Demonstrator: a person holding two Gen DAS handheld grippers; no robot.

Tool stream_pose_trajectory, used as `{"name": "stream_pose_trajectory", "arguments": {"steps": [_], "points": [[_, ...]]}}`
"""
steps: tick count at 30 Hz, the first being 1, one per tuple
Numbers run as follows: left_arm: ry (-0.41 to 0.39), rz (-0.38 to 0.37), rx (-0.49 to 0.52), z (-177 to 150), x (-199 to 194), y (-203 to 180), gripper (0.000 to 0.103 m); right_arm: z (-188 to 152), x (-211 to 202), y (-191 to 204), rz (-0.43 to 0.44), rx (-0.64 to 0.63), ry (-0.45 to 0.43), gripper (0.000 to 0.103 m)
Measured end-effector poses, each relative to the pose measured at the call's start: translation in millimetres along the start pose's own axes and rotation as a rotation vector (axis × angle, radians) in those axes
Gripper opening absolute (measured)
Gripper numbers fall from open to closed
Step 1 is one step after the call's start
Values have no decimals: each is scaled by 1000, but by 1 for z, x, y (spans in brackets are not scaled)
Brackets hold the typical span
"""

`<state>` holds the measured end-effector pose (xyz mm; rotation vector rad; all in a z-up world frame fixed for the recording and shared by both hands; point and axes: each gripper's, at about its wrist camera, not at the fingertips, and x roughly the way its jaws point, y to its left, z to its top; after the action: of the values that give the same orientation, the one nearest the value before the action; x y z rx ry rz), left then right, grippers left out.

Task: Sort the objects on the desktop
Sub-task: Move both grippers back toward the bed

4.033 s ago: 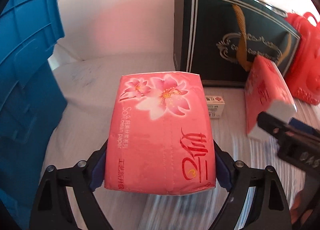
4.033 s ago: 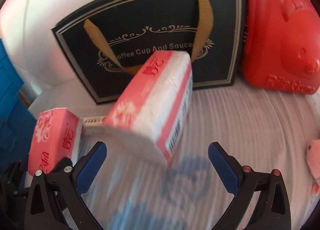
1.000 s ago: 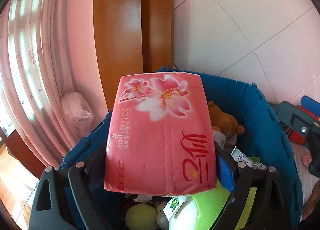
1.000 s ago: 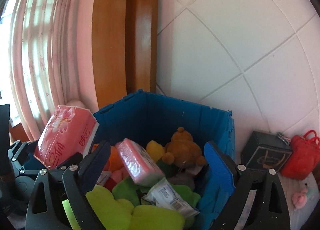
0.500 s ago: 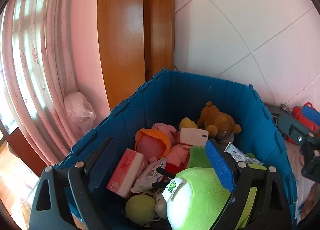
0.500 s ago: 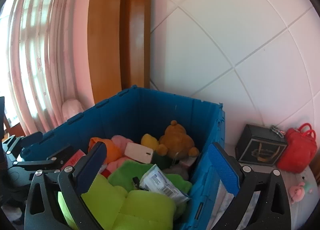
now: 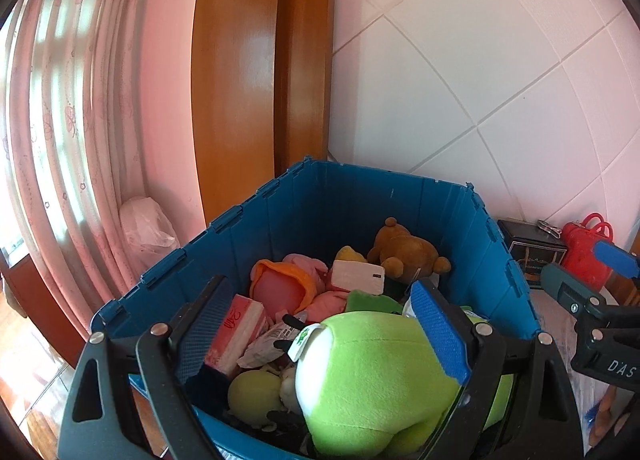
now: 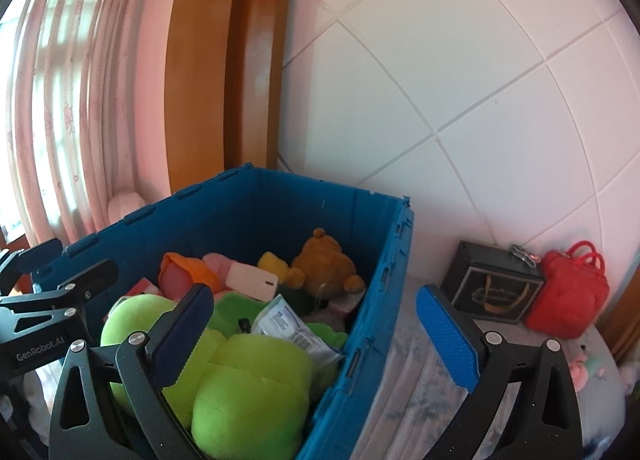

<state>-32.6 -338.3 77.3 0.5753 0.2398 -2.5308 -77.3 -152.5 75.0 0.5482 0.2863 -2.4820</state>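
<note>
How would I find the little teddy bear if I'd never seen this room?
Look in the big blue plastic crate by the white tiled wall. The small brown plush teddy bear lies at its far end, beside a yellow plush toy. It is the only brown, round-eared toy there.

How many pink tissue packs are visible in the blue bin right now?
2. One tissue pack stands at the left inside the blue bin; the other tissue pack lies mid-bin beside the brown teddy bear. More may be buried under the toys.
</note>
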Motion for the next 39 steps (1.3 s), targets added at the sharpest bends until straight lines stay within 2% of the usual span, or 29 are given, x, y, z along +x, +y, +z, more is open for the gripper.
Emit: {"name": "stream_pose_trajectory", "arguments": {"steps": [4, 8, 14, 20, 23, 30, 34, 39], "points": [[-52, -51, 13, 0, -23, -24, 92, -15, -22, -29, -40, 45, -9, 103], [-95, -105, 57, 0, -45, -64, 92, -35, -47, -76, -97, 115, -19, 103], [-130, -208, 114, -6, -69, -140, 92, -77, -82, -167, -213, 224, 4, 103], [-112, -269, 133, -28, -66, -227, 92, -129, -108, -280, -332, 297, 53, 103], [-69, -270, 117, -43, -52, -275, 92, -158, -112, -343, -371, 320, 114, 103], [111, -282, 147, -91, -4, -373, 92, -244, -117, -484, -500, 425, 304, 103], [194, -299, 189, -113, 25, -405, 92, -295, -122, -528, -565, 543, 416, 103], [261, -287, 228, -126, 73, -423, 92, -327, -124, -549, -578, 669, 461, 103]]}}
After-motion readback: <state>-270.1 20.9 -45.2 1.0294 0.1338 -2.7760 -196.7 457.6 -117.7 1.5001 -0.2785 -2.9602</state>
